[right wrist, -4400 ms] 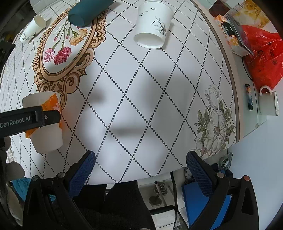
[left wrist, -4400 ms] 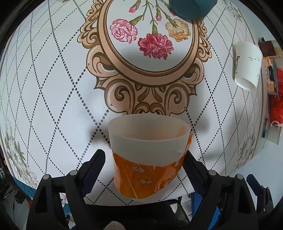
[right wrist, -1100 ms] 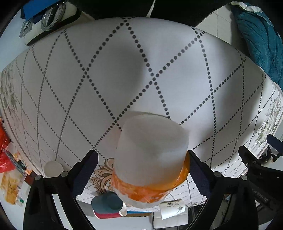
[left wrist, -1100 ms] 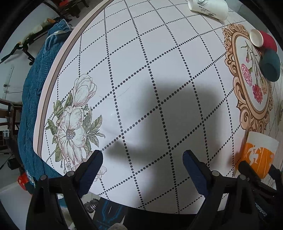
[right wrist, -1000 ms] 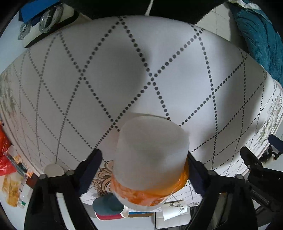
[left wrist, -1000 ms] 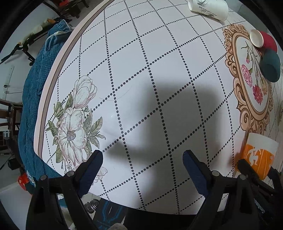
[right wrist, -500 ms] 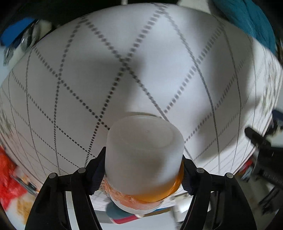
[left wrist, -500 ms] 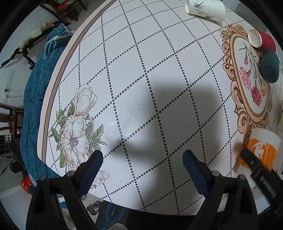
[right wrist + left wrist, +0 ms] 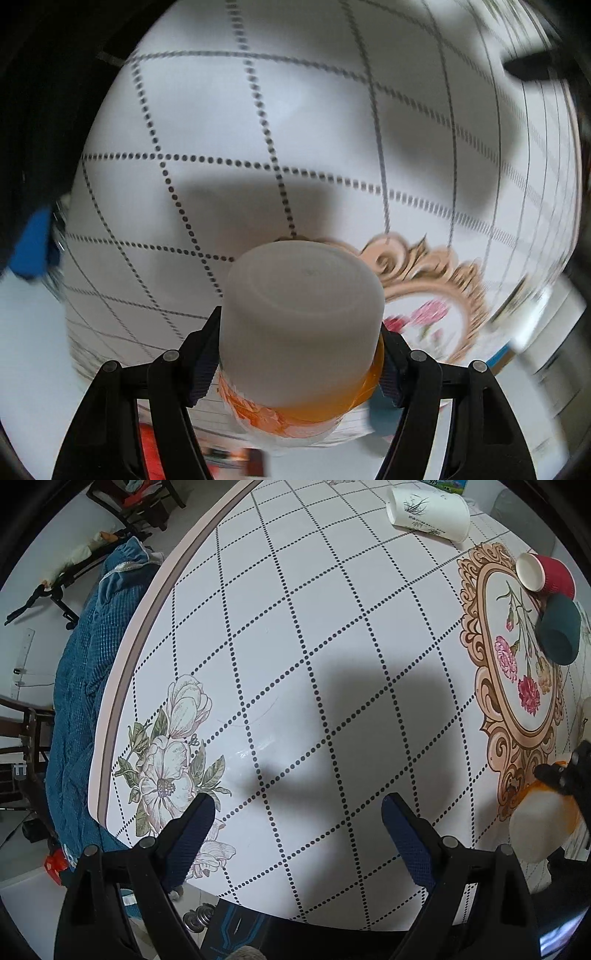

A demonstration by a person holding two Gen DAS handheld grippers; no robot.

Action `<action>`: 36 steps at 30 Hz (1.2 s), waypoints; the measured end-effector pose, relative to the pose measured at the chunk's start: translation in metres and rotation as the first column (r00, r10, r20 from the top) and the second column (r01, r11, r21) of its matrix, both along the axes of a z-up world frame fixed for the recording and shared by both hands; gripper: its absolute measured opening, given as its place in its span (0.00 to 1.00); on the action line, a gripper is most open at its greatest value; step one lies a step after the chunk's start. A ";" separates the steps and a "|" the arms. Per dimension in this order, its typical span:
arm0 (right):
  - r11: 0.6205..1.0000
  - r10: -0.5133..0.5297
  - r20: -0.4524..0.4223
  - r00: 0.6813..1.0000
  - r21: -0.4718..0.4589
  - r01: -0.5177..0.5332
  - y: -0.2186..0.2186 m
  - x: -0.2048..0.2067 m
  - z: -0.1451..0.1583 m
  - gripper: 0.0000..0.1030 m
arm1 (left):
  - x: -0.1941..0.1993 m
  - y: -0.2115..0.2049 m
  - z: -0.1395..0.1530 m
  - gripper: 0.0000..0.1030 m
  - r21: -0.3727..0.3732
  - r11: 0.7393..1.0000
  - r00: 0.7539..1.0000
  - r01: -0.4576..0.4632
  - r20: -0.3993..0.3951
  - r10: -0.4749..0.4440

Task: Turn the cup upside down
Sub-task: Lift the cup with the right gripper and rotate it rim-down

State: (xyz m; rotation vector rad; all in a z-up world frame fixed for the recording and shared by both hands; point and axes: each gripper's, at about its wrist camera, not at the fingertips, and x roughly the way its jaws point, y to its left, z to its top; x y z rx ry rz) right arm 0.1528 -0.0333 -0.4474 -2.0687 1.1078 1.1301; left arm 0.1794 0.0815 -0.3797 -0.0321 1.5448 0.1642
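A white plastic cup with an orange band (image 9: 303,325) sits between the fingers of my right gripper (image 9: 301,354), which is shut on its sides. Its flat base faces the camera and its mouth points away. The view is blurred by motion. The same cup (image 9: 539,823) shows at the right edge of the left wrist view, tilted, with the right gripper's black finger across it. My left gripper (image 9: 295,827) is open and empty above the table's near edge, by a printed flower (image 9: 170,753).
On the patterned table (image 9: 295,627) a white paper cup (image 9: 428,513) lies on its side at the far end. A red cup (image 9: 546,576) and a dark teal cup (image 9: 557,631) lie on the ornate medallion. A blue-cushioned chair (image 9: 85,686) stands left of the table.
My right gripper closed on the cup and is turning with it; the medallion has swung into its view. In the left view the cup has tipped and lifted. My left gripper barely moved.
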 end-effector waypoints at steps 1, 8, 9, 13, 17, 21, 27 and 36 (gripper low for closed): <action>0.999 -0.053 -0.005 0.999 -0.005 0.053 0.001 0.005 -0.002 0.71 | -0.001 -0.002 0.001 0.90 0.001 1.000 1.000 0.003 0.001 -0.003; 0.916 -0.400 -0.032 0.916 -0.040 0.399 0.002 0.058 -0.006 0.71 | -0.004 -0.017 0.006 0.90 0.004 1.000 1.000 0.018 0.009 -0.019; 0.892 -0.451 -0.036 0.892 -0.049 0.449 0.003 0.065 -0.008 0.71 | -0.004 -0.020 0.006 0.90 0.005 1.000 1.000 0.021 0.010 -0.021; 0.769 -0.638 -0.051 0.768 -0.088 0.633 -0.004 0.095 -0.011 0.71 | -0.007 -0.029 0.009 0.90 0.007 0.999 0.999 0.031 0.014 -0.031; 0.637 -0.771 -0.070 0.633 -0.130 0.760 -0.006 0.125 -0.018 0.71 | -0.009 -0.035 0.009 0.90 0.006 0.999 0.999 0.038 0.013 -0.038; 0.499 -0.866 -0.063 0.496 -0.166 0.850 -0.016 0.146 -0.027 0.71 | -0.011 -0.039 0.009 0.90 0.009 0.999 0.999 0.042 0.011 -0.042; 0.315 -0.949 -0.046 0.312 -0.186 0.931 -0.033 0.173 -0.035 0.71 | -0.014 -0.042 0.008 0.90 0.010 0.999 0.999 0.048 0.007 -0.048; 0.151 -0.988 -0.046 0.145 -0.155 0.976 -0.064 0.224 -0.042 0.72 | -0.017 -0.049 0.010 0.90 0.012 0.998 0.998 0.068 0.006 -0.068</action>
